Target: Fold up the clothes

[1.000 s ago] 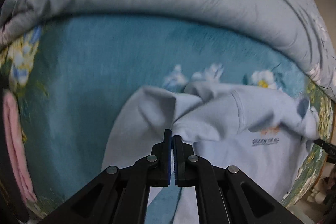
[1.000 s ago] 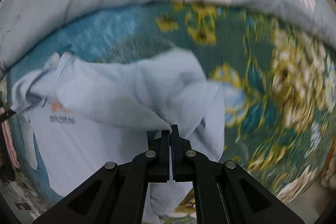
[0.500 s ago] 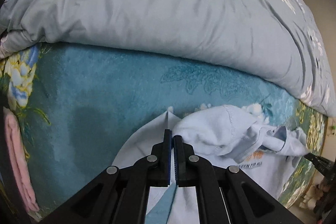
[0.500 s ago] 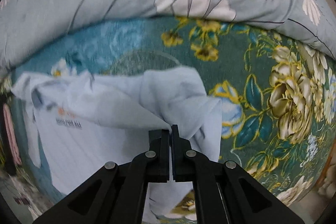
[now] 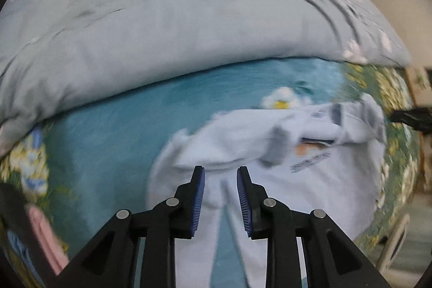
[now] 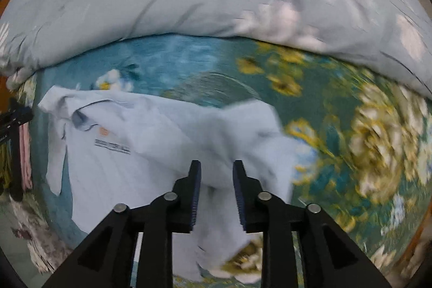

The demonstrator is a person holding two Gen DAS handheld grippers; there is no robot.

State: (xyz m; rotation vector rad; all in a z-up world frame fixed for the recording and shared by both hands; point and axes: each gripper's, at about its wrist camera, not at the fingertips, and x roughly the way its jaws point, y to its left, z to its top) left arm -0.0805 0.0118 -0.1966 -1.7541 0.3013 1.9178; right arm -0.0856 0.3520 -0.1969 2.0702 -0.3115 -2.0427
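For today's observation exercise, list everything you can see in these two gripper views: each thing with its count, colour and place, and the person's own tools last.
Shirt: one, pale blue with a small printed logo, lying rumpled on the blanket below both grippers.
Blanket: one, teal with yellow and white flowers, spread under the shirt.
Quilt: one, grey-blue with pale flowers, bunched along the far edge of the blanket.
Pink cloth: one, pink, at the left edge of the left wrist view; too blurred to identify.
Left gripper: one, black with blue pads, jaws opening, fabric seen between them but not pinched.
Right gripper: one, black with blue pads, jaws opening above the shirt.
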